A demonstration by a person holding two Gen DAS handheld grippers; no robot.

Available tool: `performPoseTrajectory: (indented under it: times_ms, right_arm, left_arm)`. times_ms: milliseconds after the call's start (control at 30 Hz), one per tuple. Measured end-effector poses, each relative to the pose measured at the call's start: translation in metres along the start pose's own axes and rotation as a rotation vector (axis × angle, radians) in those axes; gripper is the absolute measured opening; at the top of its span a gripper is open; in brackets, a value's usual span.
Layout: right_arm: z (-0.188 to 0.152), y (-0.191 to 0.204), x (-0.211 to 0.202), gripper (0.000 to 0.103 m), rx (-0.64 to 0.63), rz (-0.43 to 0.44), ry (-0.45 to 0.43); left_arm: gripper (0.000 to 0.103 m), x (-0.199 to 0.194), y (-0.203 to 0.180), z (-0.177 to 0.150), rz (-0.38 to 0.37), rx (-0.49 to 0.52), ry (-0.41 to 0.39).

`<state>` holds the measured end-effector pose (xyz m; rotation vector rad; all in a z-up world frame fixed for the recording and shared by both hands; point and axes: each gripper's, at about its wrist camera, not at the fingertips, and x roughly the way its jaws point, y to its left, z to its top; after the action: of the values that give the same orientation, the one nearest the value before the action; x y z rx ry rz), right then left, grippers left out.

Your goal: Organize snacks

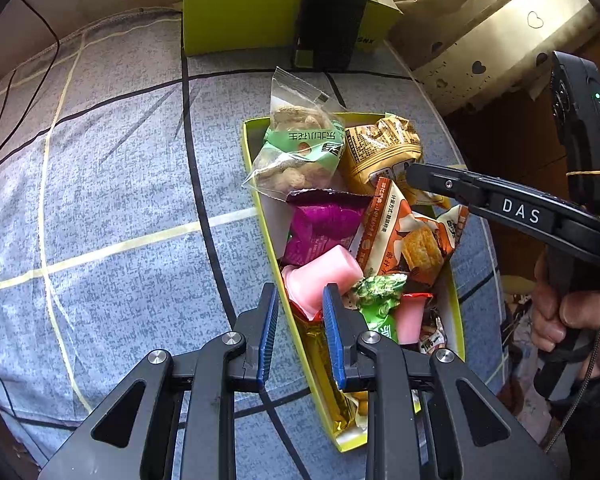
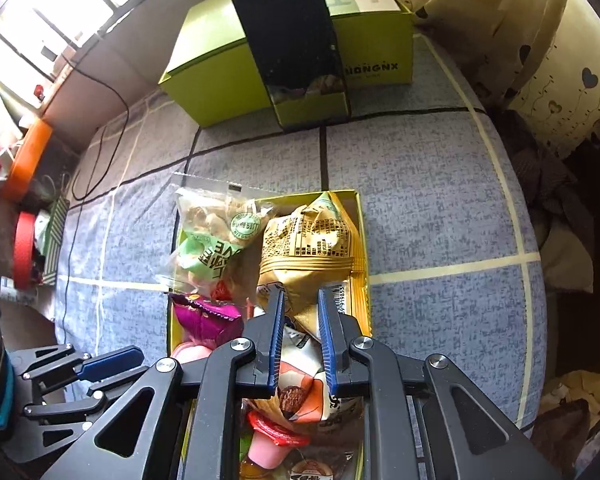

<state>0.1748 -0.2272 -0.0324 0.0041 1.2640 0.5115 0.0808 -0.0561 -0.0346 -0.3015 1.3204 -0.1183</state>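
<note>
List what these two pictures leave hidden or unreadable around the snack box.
- Bottom of the snack box: both views, buried under packets.
- Its near end: right wrist view, covered by the right gripper; left wrist view, partly behind the left gripper.
- Inside of the big green box: both views, blocked by its wall and the dark phone.
- Small print on the gold packet: too small.
- Person: only a hand, cut off by the left wrist view's edge.

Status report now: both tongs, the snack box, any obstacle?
Left tongs shut, empty, over pink jelly cup. Right tongs shut, empty, above gold packet. Snack box full. No obstacle.
</note>
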Motion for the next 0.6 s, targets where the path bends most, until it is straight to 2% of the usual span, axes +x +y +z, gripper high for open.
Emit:
performPoseTrajectory:
  times_ms: [200,300,367,467,600]
  right_arm:
    - [-0.011,0.001,-0.016,0.017,0.008,0.009,0.011]
    - [-0.024,0.003,-0.03,0.022,0.003,0.007,0.003]
    - [-0.035,0.005,-0.04,0.031,0.005,0.006,-0.003]
    - [-0.054,0.011,-0.05,0.038,-0.006,-0.012,-0.002]
    - [-0.079,0.018,-0.06,0.042,-0.012,-0.05,0.01]
  left_arm:
    - [0.024,-0.008,-0.007,-0.001,0.011,0.022,-0.024]
    - [0.024,-0.013,-0.013,-0.003,0.02,0.047,-0.034]
    - [0.025,-0.015,-0.018,-0.006,0.027,0.065,-0.036]
    - [0.025,-0.017,-0.024,-0.013,0.037,0.093,-0.039]
    - [0.025,-0.02,-0.032,-0.026,0.075,0.152,-0.056]
